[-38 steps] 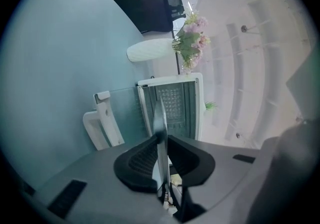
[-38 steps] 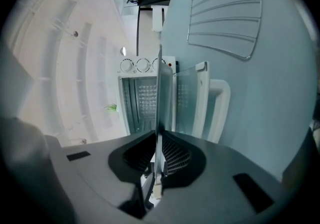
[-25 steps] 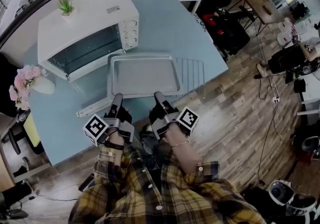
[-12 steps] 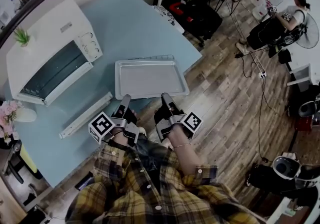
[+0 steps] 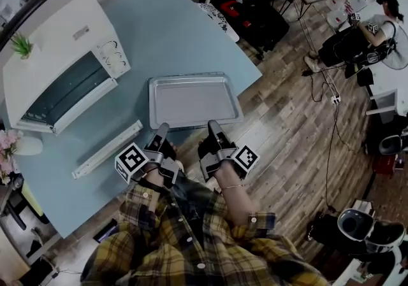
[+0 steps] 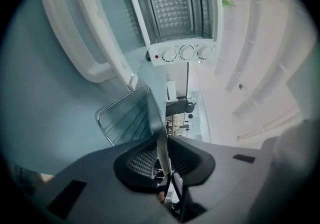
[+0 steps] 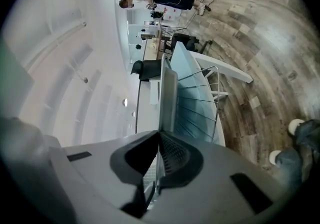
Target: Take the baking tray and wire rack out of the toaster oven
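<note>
Two grippers share one load. Right of the open toaster oven (image 5: 64,81), the left gripper (image 5: 160,130) pinches the baking tray (image 5: 194,100) by its near long rim, with the wire rack (image 6: 117,118) just beneath. The tray lies straight ahead over the blue table (image 5: 172,30), long axis crosswise. The right gripper (image 5: 213,125), whose jaws have just been closing further, pinches the same rim.

Two claws, left gripper (image 5: 162,130) and right gripper (image 5: 213,127), both clamped on one baking tray (image 5: 194,100), the right's jaws having just closed further. One wire rack (image 6: 122,118) just under it. Beyond the left claw: one toaster oven (image 5: 60,71), three knobs (image 6: 186,52), one potted plant (image 5: 22,44).
</note>
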{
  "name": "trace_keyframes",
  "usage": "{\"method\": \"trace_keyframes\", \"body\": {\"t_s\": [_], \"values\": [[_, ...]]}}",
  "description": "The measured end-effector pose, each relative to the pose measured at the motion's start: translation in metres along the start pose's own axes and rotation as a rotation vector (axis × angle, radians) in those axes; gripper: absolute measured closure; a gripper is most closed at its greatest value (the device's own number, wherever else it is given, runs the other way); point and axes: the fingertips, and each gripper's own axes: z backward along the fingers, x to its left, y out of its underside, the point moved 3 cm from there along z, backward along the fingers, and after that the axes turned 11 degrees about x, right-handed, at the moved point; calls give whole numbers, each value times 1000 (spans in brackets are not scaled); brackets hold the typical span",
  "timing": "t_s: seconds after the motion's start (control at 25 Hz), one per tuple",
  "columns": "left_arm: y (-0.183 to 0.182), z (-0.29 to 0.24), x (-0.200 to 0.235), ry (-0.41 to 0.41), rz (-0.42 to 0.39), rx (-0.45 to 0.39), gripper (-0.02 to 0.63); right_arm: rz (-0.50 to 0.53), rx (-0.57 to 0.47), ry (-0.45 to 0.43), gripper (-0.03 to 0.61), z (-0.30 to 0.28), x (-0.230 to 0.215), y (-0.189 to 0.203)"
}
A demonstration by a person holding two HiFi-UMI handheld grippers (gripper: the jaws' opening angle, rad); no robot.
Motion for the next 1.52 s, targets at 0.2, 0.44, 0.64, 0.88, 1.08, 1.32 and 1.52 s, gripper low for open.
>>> {"method": "trace_keyframes", "body": {"t_s": [0.2, 0.44, 0.64, 0.88, 1.08, 1.32, 1.52], "values": [[-4, -2, 13, -29, 21, -9, 574, -37, 9, 24, 565, -6, -14, 2], [-3, -3, 27, -80, 26, -4, 591, -76, 7, 58, 563, -5, -32, 4], [1, -3, 41, -103, 55, 0, 586, -95, 12, 78, 561, -4, -47, 5], [6, -3, 51, -104, 85, 22, 521, -123, 8, 100, 561, -3, -61, 4], [10, 5, 55, -111, 115, 17, 491, -124, 7, 113, 561, -2, -68, 4], [6, 19, 58, -135, 94, -13, 491, -78, -11, 116, 558, -3, -68, 2], [4, 28, 56, -131, 74, -29, 491, -58, 35, 128, 479, 1, -71, 11]]}}
